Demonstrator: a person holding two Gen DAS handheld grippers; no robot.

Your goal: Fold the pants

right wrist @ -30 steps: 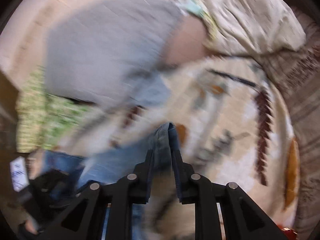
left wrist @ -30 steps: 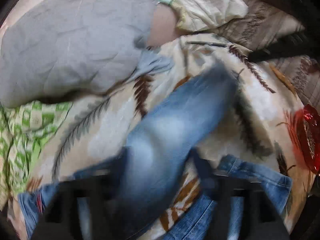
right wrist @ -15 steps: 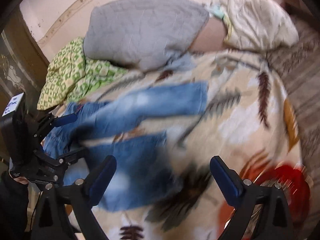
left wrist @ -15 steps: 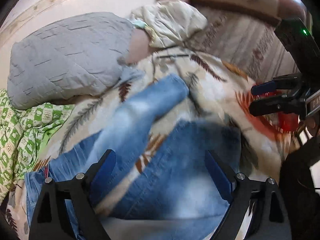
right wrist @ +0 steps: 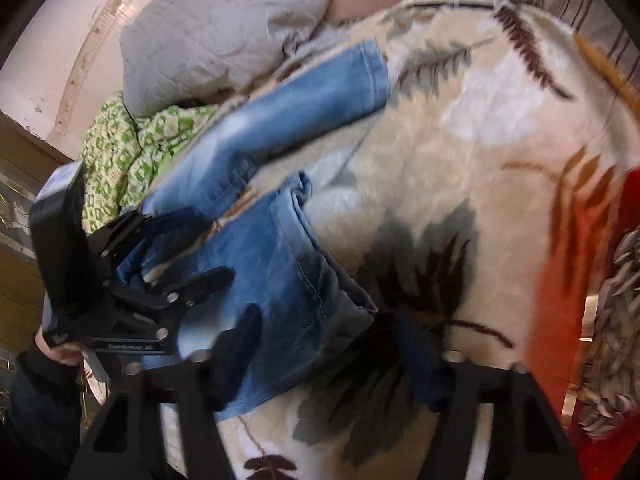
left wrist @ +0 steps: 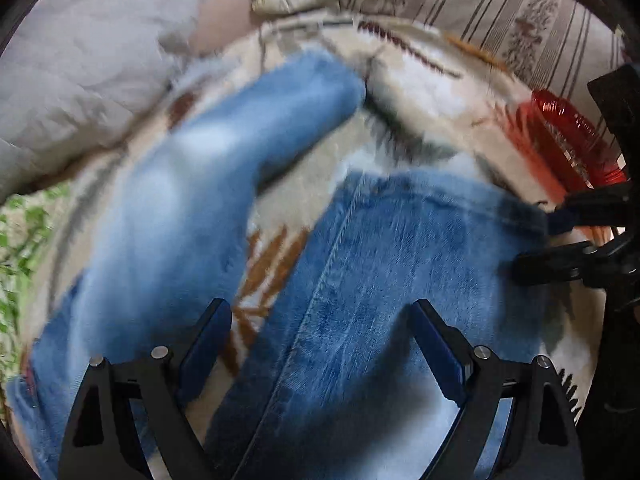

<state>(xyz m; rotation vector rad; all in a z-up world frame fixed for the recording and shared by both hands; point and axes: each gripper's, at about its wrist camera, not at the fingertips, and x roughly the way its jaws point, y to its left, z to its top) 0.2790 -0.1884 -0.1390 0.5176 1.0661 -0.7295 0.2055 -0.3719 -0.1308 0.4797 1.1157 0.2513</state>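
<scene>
hovering released, the left claw [left wrist: 320, 344] straddles the jeans [left wrist: 360, 280] leg running lengthwise ahead; right claw [right wrist: 332, 344], half-closed, grasps nothing at its hem.

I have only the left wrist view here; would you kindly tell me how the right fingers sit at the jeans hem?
Observer: In the right wrist view, the right gripper straddles the hem corner of the nearer leg of the jeans. Its fingers have just been closing and do not look clamped yet.
Operator: Thank you. What is behind my left gripper?
Observer: A hand with a dark sleeve holds it from below. Its open fingers are over that same leg.
</scene>
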